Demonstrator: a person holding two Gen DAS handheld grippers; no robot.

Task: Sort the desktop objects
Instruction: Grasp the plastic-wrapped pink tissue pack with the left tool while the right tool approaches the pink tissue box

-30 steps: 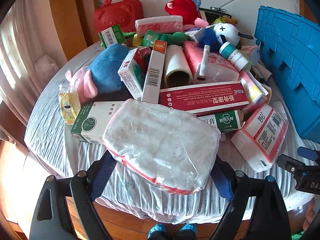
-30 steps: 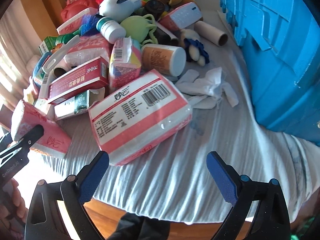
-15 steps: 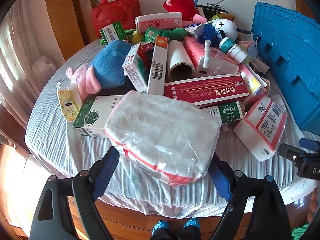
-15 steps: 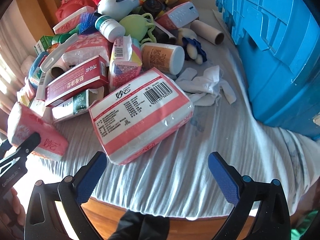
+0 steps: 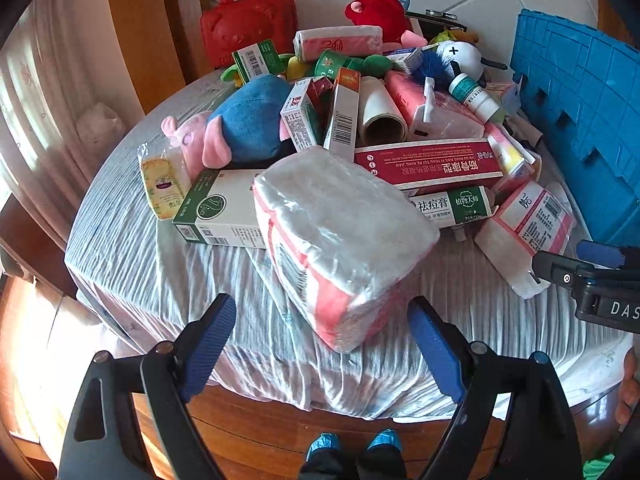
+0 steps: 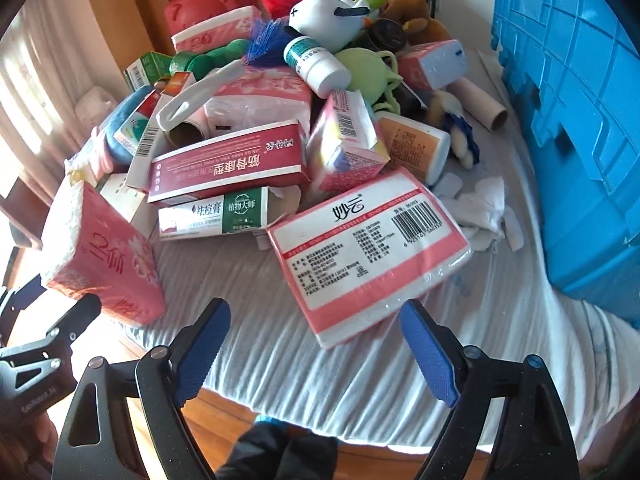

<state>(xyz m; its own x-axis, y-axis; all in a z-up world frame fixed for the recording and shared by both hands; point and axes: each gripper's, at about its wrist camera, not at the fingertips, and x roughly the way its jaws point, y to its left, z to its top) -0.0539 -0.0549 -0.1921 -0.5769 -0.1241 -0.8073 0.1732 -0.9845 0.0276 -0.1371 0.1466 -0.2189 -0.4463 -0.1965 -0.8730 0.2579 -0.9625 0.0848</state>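
A heap of boxes, tissue packs, plush toys and bottles covers a round table with a white cloth (image 5: pixel 132 264). A pink tissue pack (image 5: pixel 340 240) lies tilted at the heap's front edge, just ahead of my open, empty left gripper (image 5: pixel 320 344); it also shows in the right wrist view (image 6: pixel 100 256). A second pink and white tissue pack (image 6: pixel 372 248) lies flat just ahead of my open, empty right gripper (image 6: pixel 316 344); it also shows in the left wrist view (image 5: pixel 528 228).
A blue plastic crate (image 6: pixel 580 100) stands on the table's right side. A red medicine box (image 6: pixel 228 168), a green and white box (image 5: pixel 216 212), a blue and pink plush (image 5: pixel 240 124) and a red bag (image 5: pixel 248 24) lie in the heap. White socks (image 6: pixel 484 212) lie near the crate.
The left gripper has let go of the pink tissue pack and drawn back; the pack now rests tilted on the table edge. The right gripper has moved slightly closer to its pack.
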